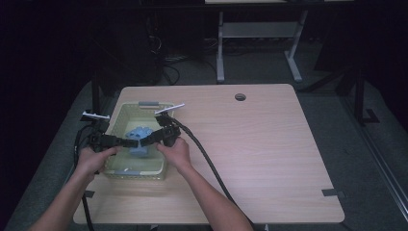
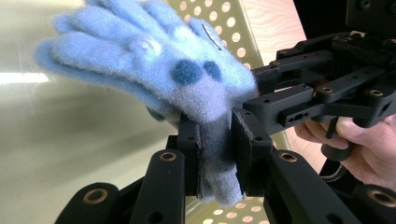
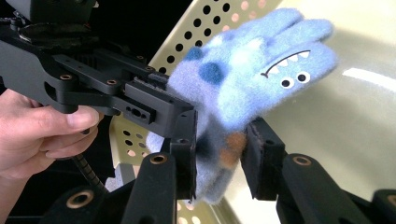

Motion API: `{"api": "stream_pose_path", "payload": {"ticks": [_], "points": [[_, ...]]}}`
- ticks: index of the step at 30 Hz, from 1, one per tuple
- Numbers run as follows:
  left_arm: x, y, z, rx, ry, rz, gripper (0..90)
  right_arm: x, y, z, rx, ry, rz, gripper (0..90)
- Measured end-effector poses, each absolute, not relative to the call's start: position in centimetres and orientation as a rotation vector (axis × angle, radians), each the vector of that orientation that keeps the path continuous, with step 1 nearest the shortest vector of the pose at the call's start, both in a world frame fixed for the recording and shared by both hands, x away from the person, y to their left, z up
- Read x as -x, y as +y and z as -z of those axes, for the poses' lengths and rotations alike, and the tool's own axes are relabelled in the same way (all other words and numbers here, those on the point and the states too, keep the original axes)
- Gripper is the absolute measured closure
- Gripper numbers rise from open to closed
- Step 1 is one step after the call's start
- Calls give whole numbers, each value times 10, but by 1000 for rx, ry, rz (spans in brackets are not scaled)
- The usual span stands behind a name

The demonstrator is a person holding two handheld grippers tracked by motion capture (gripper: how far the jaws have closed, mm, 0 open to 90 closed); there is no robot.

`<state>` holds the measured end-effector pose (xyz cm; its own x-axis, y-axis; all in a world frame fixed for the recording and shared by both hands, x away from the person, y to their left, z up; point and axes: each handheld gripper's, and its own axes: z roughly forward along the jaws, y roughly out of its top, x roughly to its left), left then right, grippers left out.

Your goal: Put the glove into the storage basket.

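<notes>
Left gripper view: glove [image 2: 187, 79] between left claw [image 2: 215, 140] pads.

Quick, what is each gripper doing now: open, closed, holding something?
Left gripper: closed on the fuzzy blue monster glove at its cuff.
Right gripper: jaws around the glove's cuff; a firm grip cannot be told.
</notes>
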<state>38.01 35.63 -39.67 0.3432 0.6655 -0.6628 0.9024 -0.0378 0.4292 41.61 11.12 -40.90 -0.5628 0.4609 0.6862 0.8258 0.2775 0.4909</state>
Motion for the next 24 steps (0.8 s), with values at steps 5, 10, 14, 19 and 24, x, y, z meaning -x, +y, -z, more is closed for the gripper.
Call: {"api": "stream_pose_path", "payload": {"ticks": [5, 10, 14, 19, 24], "points": [[-380, 356, 401, -1760, 1405, 373, 741, -417, 107, 409, 1166, -2155, 1187, 672], [-380, 353, 402, -1793, 1433, 354, 740, -418, 105, 408, 1176, -2175, 1184, 670], [-384, 348, 408, -1854, 1475, 337, 740, -418, 101, 405, 1185, -2189, 1195, 660], [-388, 336, 416, -1997, 1517, 285, 733, -418, 96, 404, 1194, -2176, 1201, 654], [-390, 328, 416, -2085, 1543, 245, 699, -416, 94, 403, 1186, -2184, 1216, 653]]}}
